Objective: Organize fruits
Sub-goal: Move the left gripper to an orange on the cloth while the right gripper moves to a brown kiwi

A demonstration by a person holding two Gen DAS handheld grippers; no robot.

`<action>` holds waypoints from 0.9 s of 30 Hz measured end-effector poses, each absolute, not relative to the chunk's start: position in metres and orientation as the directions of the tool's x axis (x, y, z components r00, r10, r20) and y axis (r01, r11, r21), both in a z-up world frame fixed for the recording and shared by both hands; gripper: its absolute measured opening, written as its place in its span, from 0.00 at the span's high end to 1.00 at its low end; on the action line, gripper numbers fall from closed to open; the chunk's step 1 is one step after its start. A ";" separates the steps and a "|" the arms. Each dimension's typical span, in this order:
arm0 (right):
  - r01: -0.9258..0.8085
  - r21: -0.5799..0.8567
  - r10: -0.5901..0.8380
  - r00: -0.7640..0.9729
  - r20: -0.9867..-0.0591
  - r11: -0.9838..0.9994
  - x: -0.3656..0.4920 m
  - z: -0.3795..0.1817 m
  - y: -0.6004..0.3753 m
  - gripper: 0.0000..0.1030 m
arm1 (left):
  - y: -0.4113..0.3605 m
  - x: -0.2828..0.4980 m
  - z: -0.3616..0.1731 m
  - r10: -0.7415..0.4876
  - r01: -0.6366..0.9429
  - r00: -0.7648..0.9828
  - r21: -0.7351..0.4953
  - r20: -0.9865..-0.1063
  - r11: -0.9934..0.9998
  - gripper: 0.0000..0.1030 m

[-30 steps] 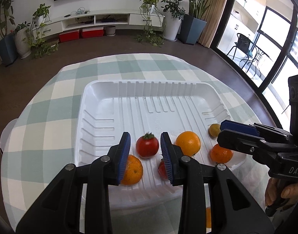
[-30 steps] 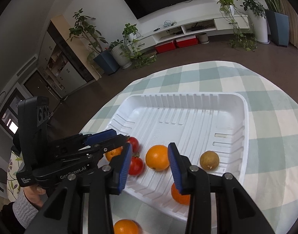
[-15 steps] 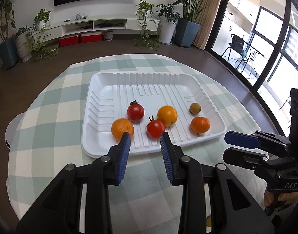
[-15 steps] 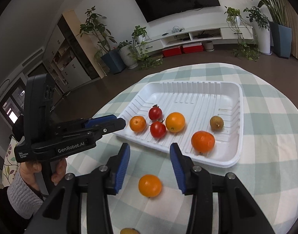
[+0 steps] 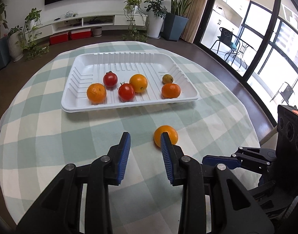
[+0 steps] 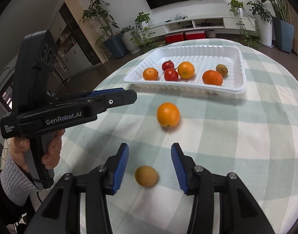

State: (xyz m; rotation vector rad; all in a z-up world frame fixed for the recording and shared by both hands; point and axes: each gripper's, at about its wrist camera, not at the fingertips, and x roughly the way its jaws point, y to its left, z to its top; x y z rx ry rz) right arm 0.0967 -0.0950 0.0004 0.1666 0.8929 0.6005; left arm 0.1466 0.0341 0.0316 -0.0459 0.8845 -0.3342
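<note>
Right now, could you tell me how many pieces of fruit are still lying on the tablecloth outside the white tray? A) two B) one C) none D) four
A: the right wrist view shows an orange on the checked tablecloth in front of the white tray, and a small yellow-brown fruit nearer the camera, lying untouched between the open pads of the right gripper.

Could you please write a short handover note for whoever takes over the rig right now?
Left gripper: jaws shut, empty, above the tablecloth.
Right gripper: jaws open, just been opening, empty; the small brown fruit lies on the cloth, framed between them, untouched.
Done: six fruits sit in the white tray.
Left: the orange and the small brown fruit, both on the cloth before the tray, probably go in next.
</note>
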 end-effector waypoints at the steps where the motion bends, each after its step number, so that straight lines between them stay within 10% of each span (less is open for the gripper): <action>1: -0.425 0.370 0.551 0.473 -0.688 0.827 0.093 -0.002 -0.093 0.53 | 0.034 0.145 0.030 -0.309 0.268 0.582 -0.181 -0.752 0.946 0.71; 27: -0.468 0.257 0.486 0.477 -0.732 0.846 0.074 -0.019 -0.067 0.51 | 0.020 0.152 0.007 -0.343 0.292 0.538 -0.212 -0.770 0.933 0.71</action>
